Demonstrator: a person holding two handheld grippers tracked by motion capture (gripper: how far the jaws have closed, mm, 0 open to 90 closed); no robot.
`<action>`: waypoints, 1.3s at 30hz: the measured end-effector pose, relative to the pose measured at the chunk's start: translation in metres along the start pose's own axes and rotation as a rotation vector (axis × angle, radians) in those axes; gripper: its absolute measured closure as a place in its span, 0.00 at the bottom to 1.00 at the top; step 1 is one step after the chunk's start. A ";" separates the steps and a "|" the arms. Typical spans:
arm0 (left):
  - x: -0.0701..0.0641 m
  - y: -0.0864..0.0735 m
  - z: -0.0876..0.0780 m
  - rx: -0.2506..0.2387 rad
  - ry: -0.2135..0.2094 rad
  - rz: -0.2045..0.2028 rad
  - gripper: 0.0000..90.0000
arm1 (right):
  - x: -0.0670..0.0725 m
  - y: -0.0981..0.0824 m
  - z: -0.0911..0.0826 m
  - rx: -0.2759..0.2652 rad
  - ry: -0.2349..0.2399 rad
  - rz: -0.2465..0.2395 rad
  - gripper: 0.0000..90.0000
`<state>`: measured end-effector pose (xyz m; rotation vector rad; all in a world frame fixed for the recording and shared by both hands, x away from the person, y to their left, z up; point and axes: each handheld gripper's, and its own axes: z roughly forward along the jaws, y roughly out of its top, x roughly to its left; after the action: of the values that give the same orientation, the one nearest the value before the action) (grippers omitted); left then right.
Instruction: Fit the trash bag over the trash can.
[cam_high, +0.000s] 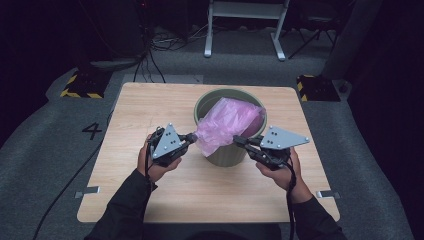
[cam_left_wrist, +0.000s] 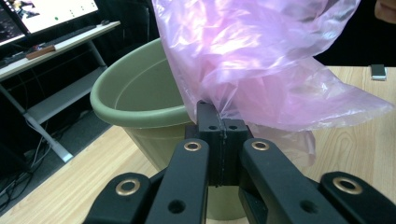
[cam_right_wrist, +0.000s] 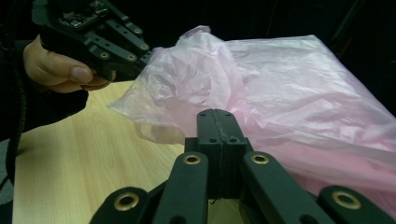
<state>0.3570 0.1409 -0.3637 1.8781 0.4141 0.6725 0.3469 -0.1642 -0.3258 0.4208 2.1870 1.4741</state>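
On a light wooden table (cam_high: 150, 200) stands a green bin (cam_high: 227, 156), with a thin pink plastic bag (cam_high: 225, 122) draped over its mouth and spilling down the near side. A person holds a gripper in each hand. The left gripper (cam_high: 191, 136) has its jaws clenched on the bag's left edge, just beside the bin's rim. The right gripper (cam_high: 239, 141) sits at the bag's right edge; its jaws are pressed fully together, but I cannot tell whether any film is caught between them. The likely risk is that the right side has no real hold, so pulling to spread the bag would slip it free. A hard tug from either hand could also tear the thin film or tip the light bin.
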 end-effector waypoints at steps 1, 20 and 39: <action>0.000 0.000 0.000 0.001 0.000 0.000 1.00 | -0.001 -0.001 -0.002 -0.001 -0.006 0.005 1.00; 0.014 -0.012 0.001 -0.015 -0.008 -0.055 1.00 | -0.024 -0.040 -0.048 -0.007 -0.108 0.098 1.00; -0.009 0.007 0.014 -0.006 -0.025 0.031 0.99 | 0.009 0.001 -0.027 -0.057 -0.057 -0.045 0.33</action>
<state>0.3586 0.1226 -0.3639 1.8886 0.3674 0.6697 0.3253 -0.1805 -0.3183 0.3872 2.0918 1.4786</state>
